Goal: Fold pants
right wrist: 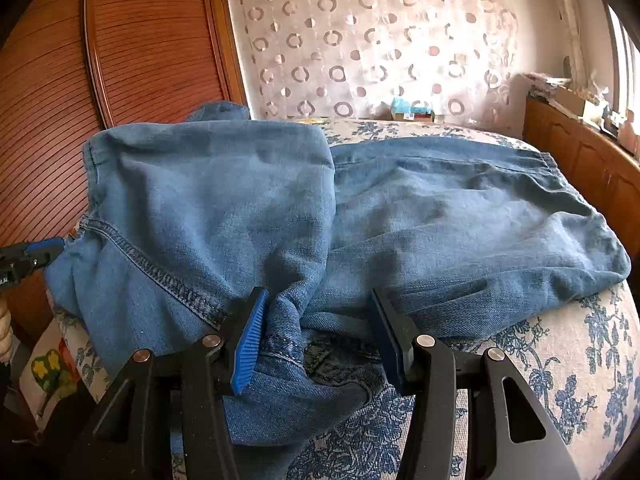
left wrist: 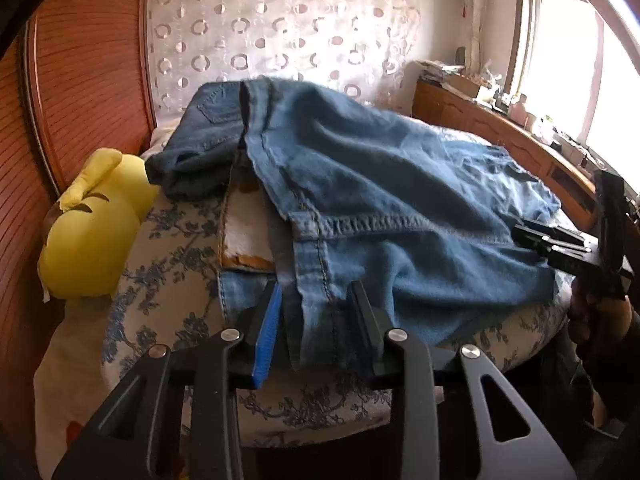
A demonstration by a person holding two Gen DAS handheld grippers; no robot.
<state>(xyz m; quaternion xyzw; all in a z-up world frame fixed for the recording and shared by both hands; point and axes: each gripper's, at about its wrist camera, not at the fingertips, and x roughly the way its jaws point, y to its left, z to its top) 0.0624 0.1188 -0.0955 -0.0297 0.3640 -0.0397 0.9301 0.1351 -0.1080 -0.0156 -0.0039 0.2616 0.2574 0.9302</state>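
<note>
Blue jeans (left wrist: 380, 184) lie rumpled on the bed, one part folded over the other; they also fill the right wrist view (right wrist: 248, 200). My left gripper (left wrist: 316, 300) is open, its jaws on either side of the near denim edge with the seam between them. My right gripper (right wrist: 320, 316) is open around a bunched fold of denim. The right gripper also shows at the right of the left wrist view (left wrist: 560, 244), at the jeans' edge. The left gripper's tip shows at the left edge of the right wrist view (right wrist: 36, 254), touching the jeans.
The bed (right wrist: 560, 340) has a blue floral cover. A yellow plush pillow (left wrist: 92, 236) lies at the bed's left by a wooden slatted wardrobe (left wrist: 80, 72). A wooden sideboard (left wrist: 500, 136) with clutter stands on the right under a window. A patterned curtain (right wrist: 380, 40) hangs behind.
</note>
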